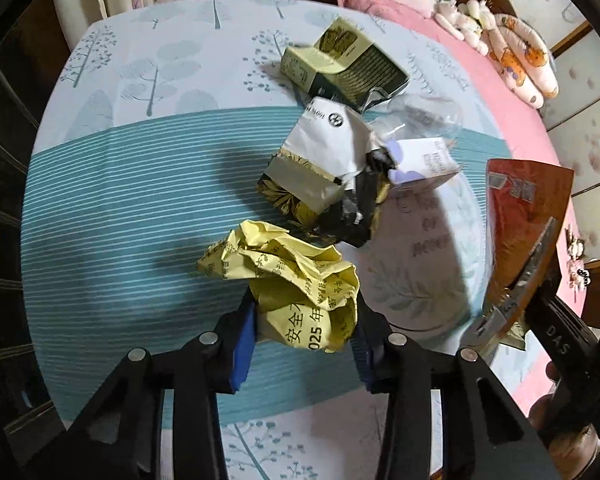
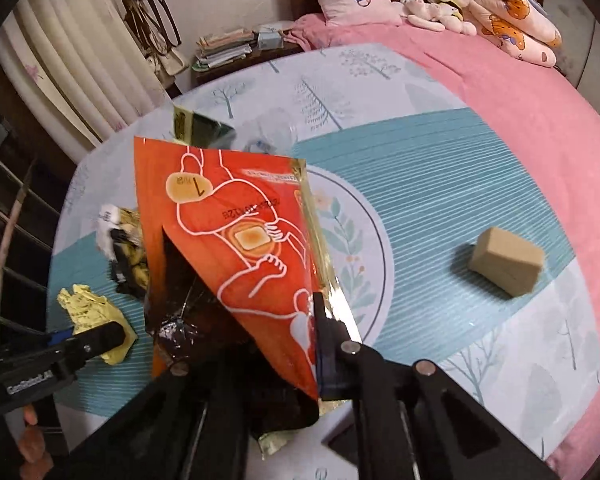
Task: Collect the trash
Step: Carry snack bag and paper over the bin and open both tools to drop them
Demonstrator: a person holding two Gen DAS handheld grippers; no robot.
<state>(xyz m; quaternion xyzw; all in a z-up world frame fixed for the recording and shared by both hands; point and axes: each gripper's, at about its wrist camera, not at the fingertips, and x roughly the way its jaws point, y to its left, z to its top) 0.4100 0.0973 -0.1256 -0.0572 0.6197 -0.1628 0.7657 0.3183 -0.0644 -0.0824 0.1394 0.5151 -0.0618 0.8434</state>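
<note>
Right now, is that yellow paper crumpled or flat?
Crumpled: the yellow paper is a creased, bunched wad with folded print, lying on the striped cloth.

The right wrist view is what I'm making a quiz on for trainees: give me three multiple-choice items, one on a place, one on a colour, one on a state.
1. Where does the brown block lie?
A. on the striped teal band of the bedspread
B. on the pink pillow
C. on the books

2. What colour is the crumpled paper beside the left tool?
A. blue
B. yellow
C. white

3. How is the orange pouch?
A. flat on the bed
B. torn in two
C. pinched in the right tool, lifted

Key: 1 A, teal stripes surround the block. 2 B, it is yellow with dark print. 3 C, the black fingers clamp its lower edge, and it stands tilted above the bed.
</note>
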